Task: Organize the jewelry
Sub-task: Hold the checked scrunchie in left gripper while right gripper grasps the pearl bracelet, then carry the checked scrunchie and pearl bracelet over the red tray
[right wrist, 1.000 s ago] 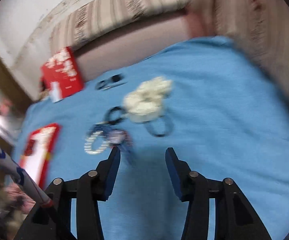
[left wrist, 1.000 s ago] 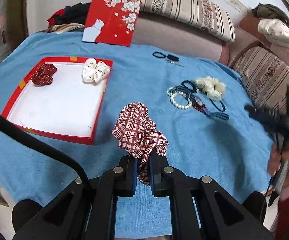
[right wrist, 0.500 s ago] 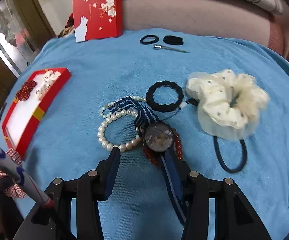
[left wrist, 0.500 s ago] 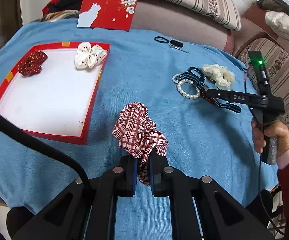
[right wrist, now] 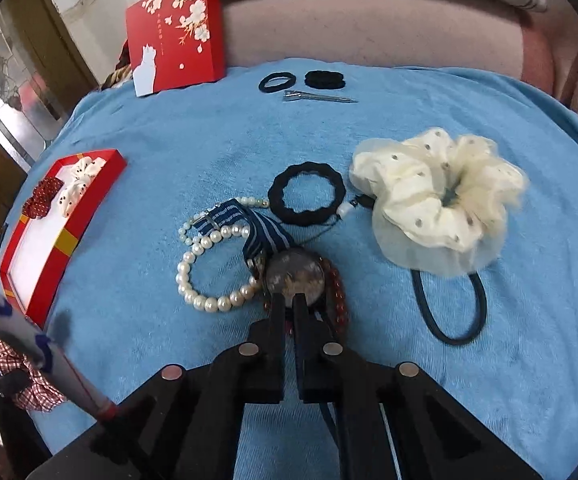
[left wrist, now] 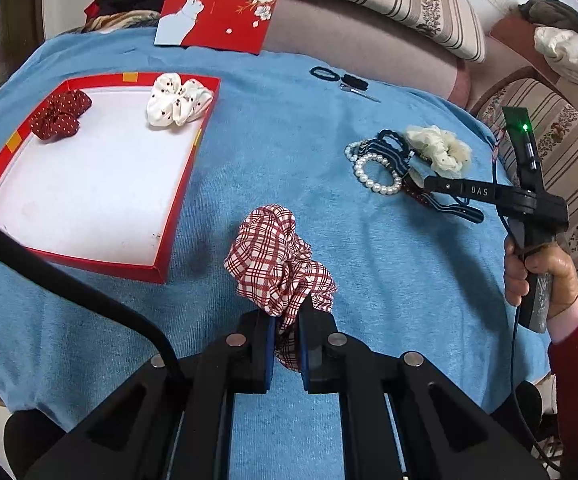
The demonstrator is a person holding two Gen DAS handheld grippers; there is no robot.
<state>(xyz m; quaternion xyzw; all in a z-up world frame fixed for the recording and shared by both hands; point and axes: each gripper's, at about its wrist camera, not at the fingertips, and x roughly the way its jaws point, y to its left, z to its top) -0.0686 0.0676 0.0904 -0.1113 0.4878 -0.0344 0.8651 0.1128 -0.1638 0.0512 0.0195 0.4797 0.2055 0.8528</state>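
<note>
Left gripper (left wrist: 287, 322): it points steeply down at the surface (left wrist: 269, 152), and its fingers (left wrist: 264, 344) are clenched on the plaid scrunchie (left wrist: 279, 262), which bunches up just ahead of the tips.
Right gripper (right wrist: 287, 305): it also tilts down; its fingers (right wrist: 277, 320) are closing — almost together — with the near edge of the watch (right wrist: 295, 276) between the tips. Whether the pads already press on it, I cannot tell.
Right hand (left wrist: 537, 276): seen from the left wrist, it wraps around the handle with a red sleeve behind, far to the right of the left fingers.
Jewelry pile: the pearl bracelet (right wrist: 209, 272) lies just left of the right fingers, the red bead bracelet (right wrist: 339, 296) just right, the cream scrunchie (right wrist: 437, 200) ahead and to the right.
Red tray (left wrist: 177, 200): ahead-left of the left fingers — it holds a dark red scrunchie (left wrist: 59, 114) and a white dotted scrunchie (left wrist: 177, 98).
</note>
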